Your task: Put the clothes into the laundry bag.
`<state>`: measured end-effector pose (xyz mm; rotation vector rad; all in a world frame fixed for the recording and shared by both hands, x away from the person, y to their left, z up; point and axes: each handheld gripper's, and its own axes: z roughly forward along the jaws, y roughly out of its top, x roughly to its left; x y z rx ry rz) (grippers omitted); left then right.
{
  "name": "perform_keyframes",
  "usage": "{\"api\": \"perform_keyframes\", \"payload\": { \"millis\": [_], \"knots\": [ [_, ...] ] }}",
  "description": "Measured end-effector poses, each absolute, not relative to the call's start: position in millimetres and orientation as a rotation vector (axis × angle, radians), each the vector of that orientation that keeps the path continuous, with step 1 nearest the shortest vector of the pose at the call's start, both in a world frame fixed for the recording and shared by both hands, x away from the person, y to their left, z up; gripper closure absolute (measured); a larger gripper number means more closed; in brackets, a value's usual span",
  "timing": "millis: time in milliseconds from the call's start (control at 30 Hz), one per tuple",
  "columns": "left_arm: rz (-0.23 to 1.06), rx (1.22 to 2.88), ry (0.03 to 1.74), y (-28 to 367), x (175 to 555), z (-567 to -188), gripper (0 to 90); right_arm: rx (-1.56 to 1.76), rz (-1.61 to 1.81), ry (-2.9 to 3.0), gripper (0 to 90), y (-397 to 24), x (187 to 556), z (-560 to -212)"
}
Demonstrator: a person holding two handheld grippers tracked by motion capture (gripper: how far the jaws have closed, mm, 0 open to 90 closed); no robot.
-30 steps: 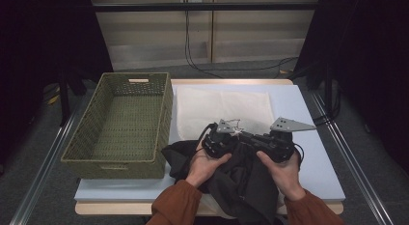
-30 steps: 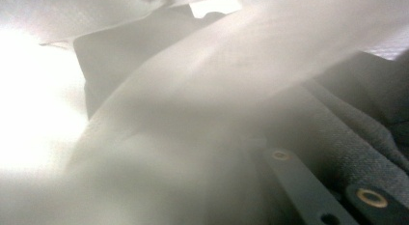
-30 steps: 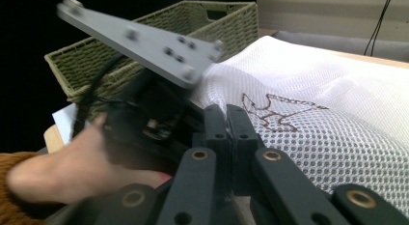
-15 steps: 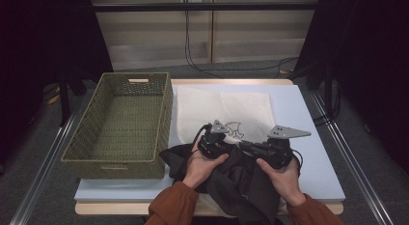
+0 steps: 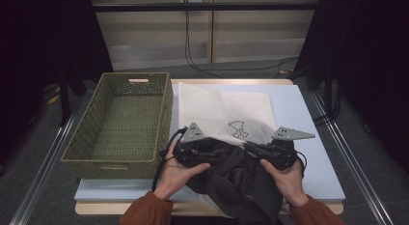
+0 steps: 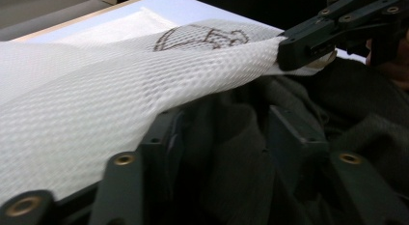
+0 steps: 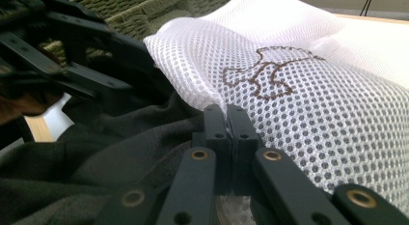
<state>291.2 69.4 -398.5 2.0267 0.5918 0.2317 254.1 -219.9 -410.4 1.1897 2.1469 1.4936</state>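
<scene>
A green basket (image 5: 120,126) stands at nine o'clock on the surface (image 5: 308,138). Just right of it, the left hand-held gripper (image 5: 205,150) has its jaws apart over the dark garment (image 5: 241,181); they have just been opening, with only garment folds between them. The white mesh bag (image 5: 226,111) lies from the centre toward twelve o'clock, its near edge lifted over the garment. At four o'clock the right hand-held gripper (image 5: 255,148) is clamped on that edge.

White mesh bag (image 5: 226,111) with a brown printed figure lies flat on the table, near edge lifted. Dark garment (image 5: 236,179), crumpled, lies at that edge, partly under it.
</scene>
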Motion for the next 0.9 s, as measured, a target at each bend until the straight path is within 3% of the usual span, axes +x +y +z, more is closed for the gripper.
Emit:
{"api": "perform_keyframes", "payload": {
  "millis": [233,500,700,767,833,900],
  "knots": [
    [0.312,2.057,0.658,98,293,-400,25.0,1.207,1.494,2.143,89.4,-223,253,-413],
    [0.338,2.188,0.694,86,287,-433,19.8,1.207,1.491,2.148,89.4,-222,254,-412],
    [0.277,2.213,0.71,89,268,-450,31.1,1.208,1.488,2.142,89.4,-224,254,-411],
    [0.326,2.209,0.649,90,261,-446,48.9,1.211,1.487,2.136,89.4,-225,255,-410],
    [0.254,2.183,0.632,94,260,-442,68.2,1.211,1.488,2.134,89.4,-225,255,-409],
    [0.233,2.17,0.614,95,260,-439,80.5,1.213,1.493,2.129,89.3,-224,255,-408]
  ]
}}
